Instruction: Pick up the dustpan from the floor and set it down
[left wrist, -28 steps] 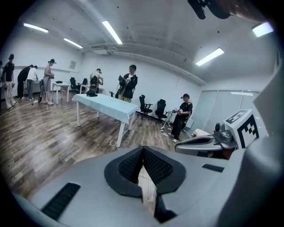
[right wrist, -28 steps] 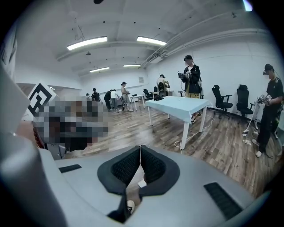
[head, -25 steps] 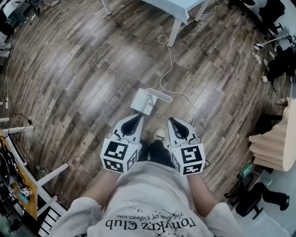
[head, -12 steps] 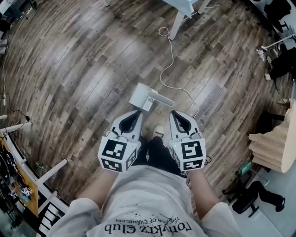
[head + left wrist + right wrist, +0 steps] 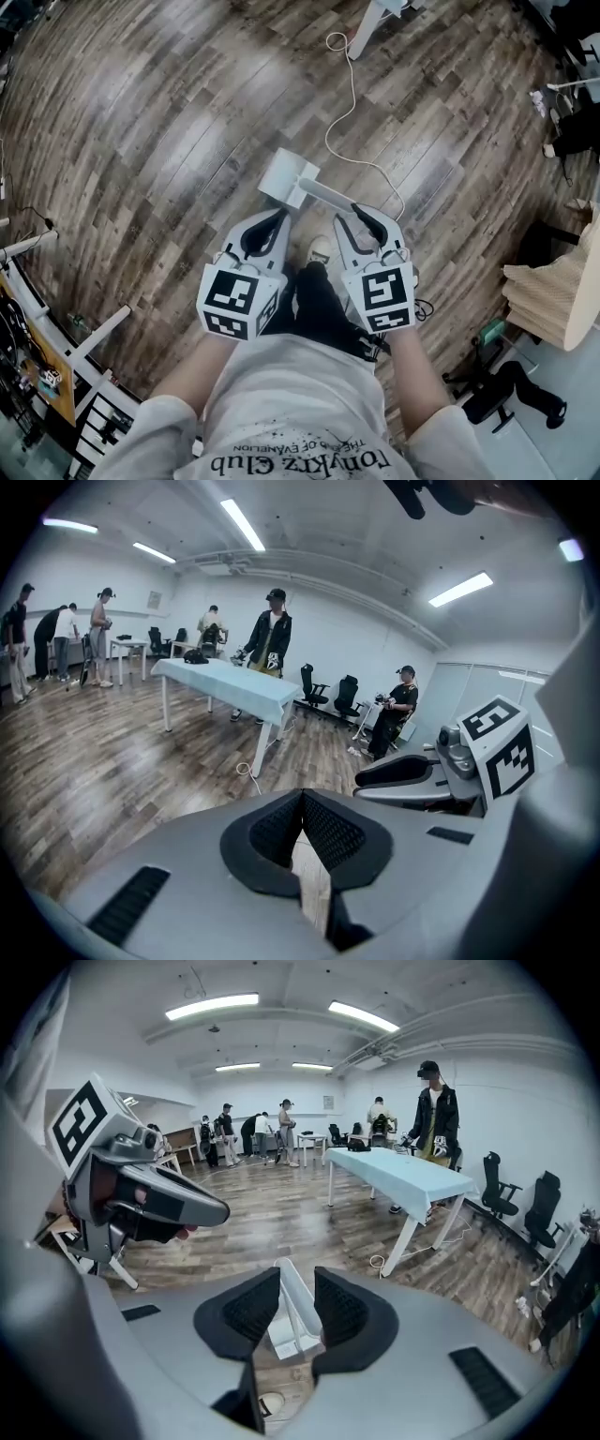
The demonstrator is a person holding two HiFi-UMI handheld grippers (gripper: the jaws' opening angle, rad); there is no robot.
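A white dustpan [image 5: 284,175] lies on the wooden floor, its long handle [image 5: 325,195] running right toward my right gripper [image 5: 362,216]. In the right gripper view the jaws are opening and the dustpan's handle [image 5: 298,1314] shows in the gap between them, beyond the pads and not pressed by them. My left gripper [image 5: 280,217] hangs just short of the pan's near edge, its jaws meeting at the tips [image 5: 302,795] with nothing between them. Both grippers point down at the floor.
A white cable [image 5: 349,103] snakes from the dustpan's handle to a table leg [image 5: 368,17]. The person's shoe [image 5: 321,249] stands between the grippers. A light-blue table [image 5: 412,1177], office chairs and several standing people fill the room beyond.
Both grippers have sunk and moved forward toward the dustpan. The right jaws, shut before, now stand apart at the handle's end.
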